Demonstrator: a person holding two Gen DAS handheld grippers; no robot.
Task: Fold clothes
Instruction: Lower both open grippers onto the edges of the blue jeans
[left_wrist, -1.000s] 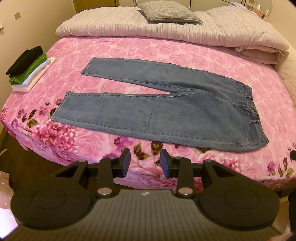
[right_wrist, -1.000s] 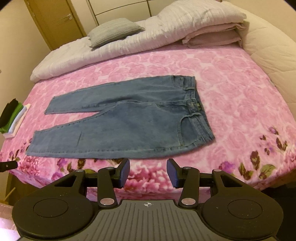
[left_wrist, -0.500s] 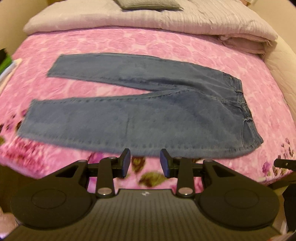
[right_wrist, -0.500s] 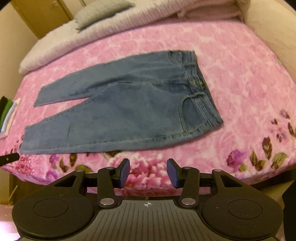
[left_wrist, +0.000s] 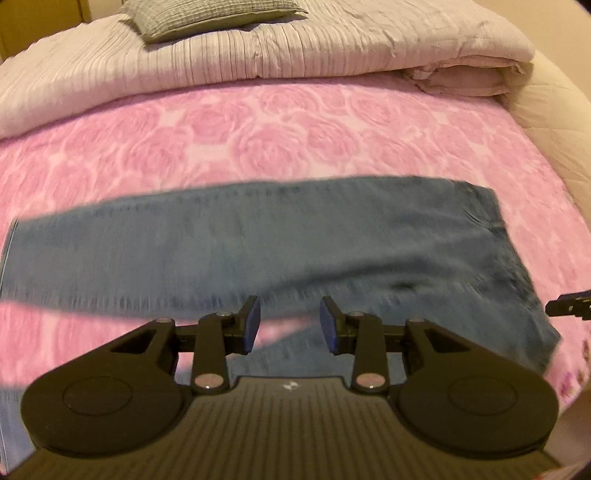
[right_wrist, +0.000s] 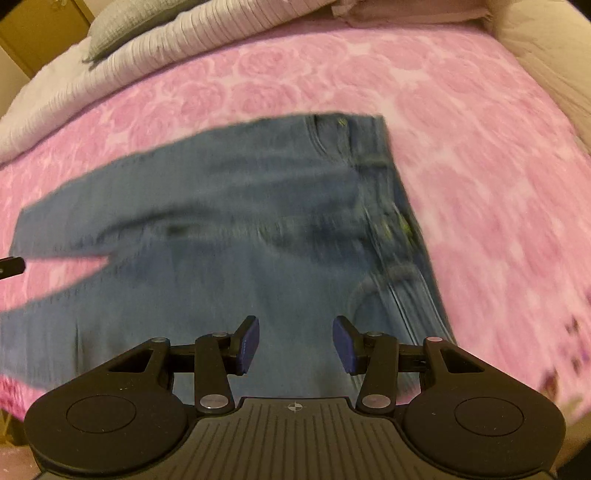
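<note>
The jeans (left_wrist: 258, 251) lie flat on the bed's pink rose-print bedspread (left_wrist: 280, 136), both legs spread apart in a narrow V, waistband toward the right side of the bed. Both views are motion-blurred, so fine detail on the denim cannot be read.

Left gripper (left_wrist: 290, 325): held low over the jeans, pointing across them toward the folded grey quilt (left_wrist: 295, 48) at the head of the bed. Its jaws are spread, with nothing between them. Through the gap show the near edge of the far leg and a strip of bedspread in the split between the legs. Whether the fingertips touch the fabric cannot be told. The tip of the other gripper shows at the right edge of this view, just beside the jeans' waist end.

Right gripper (right_wrist: 295, 345): held low over the seat area of the jeans (right_wrist: 229, 221), just left of the waistband and the front pocket seam. Its jaws are spread and empty, with plain denim seen between them. Contact with the fabric cannot be confirmed.

A grey pillow (left_wrist: 207, 14) rests on the quilt, beyond the jeans. A beige padded surface (right_wrist: 546, 48) borders the bedspread beyond the jeans' waistband.
</note>
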